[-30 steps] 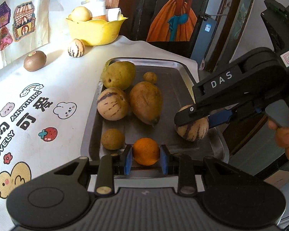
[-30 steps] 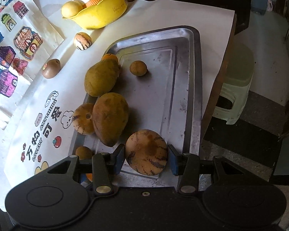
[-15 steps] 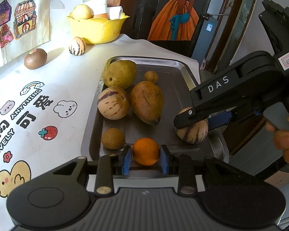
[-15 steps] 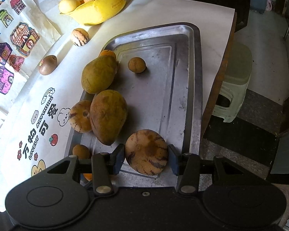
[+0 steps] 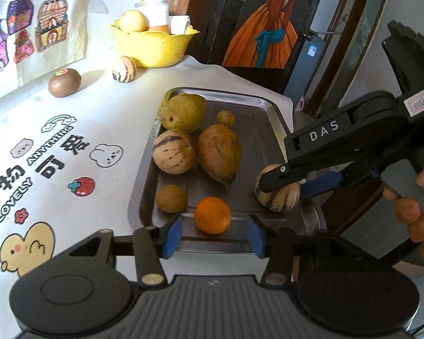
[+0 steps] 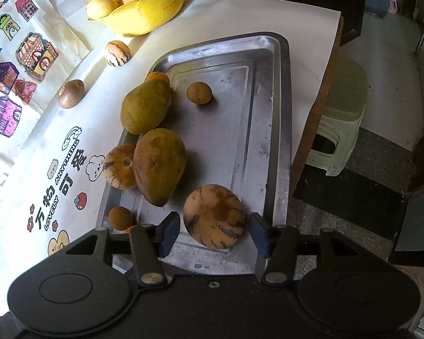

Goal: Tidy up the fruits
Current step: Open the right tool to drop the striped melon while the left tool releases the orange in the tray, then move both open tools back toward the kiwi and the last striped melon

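A metal tray [image 5: 268,113] [image 6: 271,113] holds several fruits: two mangoes [image 5: 218,152] [image 6: 159,163], striped melons, small brown fruits. My left gripper [image 5: 212,236] is open, its pads apart on either side of an orange [image 5: 212,214] that rests at the tray's near edge. My right gripper [image 6: 214,233] is open around a striped melon [image 6: 214,215] [image 5: 278,195] that sits on the tray's near right part, with gaps at both pads.
On the printed cloth outside the tray lie a kiwi [image 5: 64,82] [image 6: 71,97] and a striped melon [image 5: 123,69] [image 6: 117,53]. A yellow bowl [image 5: 152,46] [image 6: 147,14] with fruit and bottles stands at the back. The table edge and a green stool [image 6: 339,138] are to the right.
Both grippers have opened: the left has let go of the orange, the right has let go of the striped melon. Both fruits now rest on the tray.
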`<action>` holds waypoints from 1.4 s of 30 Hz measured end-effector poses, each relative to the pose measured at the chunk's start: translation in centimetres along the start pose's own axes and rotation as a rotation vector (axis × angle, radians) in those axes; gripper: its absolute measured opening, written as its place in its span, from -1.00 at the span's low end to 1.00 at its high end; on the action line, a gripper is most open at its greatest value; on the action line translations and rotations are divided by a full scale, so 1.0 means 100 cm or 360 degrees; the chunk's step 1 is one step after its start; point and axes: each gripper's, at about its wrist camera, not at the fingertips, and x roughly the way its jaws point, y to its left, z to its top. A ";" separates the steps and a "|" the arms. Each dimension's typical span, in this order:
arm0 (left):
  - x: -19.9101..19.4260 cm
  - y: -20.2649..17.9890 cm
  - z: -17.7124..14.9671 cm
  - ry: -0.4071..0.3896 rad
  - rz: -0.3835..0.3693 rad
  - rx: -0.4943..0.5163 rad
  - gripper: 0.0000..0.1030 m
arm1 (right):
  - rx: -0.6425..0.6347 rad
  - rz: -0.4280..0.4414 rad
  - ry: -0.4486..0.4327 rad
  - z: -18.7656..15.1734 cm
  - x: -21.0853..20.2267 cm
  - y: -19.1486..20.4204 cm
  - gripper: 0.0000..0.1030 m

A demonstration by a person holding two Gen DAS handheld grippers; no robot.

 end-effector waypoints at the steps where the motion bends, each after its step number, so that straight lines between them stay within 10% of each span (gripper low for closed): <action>1: -0.003 0.001 0.000 -0.0008 0.0006 -0.0015 0.26 | 0.0001 0.0001 -0.0003 -0.001 -0.002 0.000 0.21; 10: -0.039 0.032 -0.003 -0.0109 0.0094 -0.0270 0.98 | -0.0050 -0.0014 -0.0053 -0.010 -0.028 0.007 0.66; 18: -0.052 0.067 -0.006 -0.0001 0.0218 -0.0426 0.99 | -0.0152 -0.0058 -0.0028 -0.035 -0.046 0.026 0.98; 42: -0.089 0.151 -0.022 0.0255 0.0393 -0.0430 0.99 | -0.0574 0.0074 0.0287 -0.119 -0.046 0.148 0.99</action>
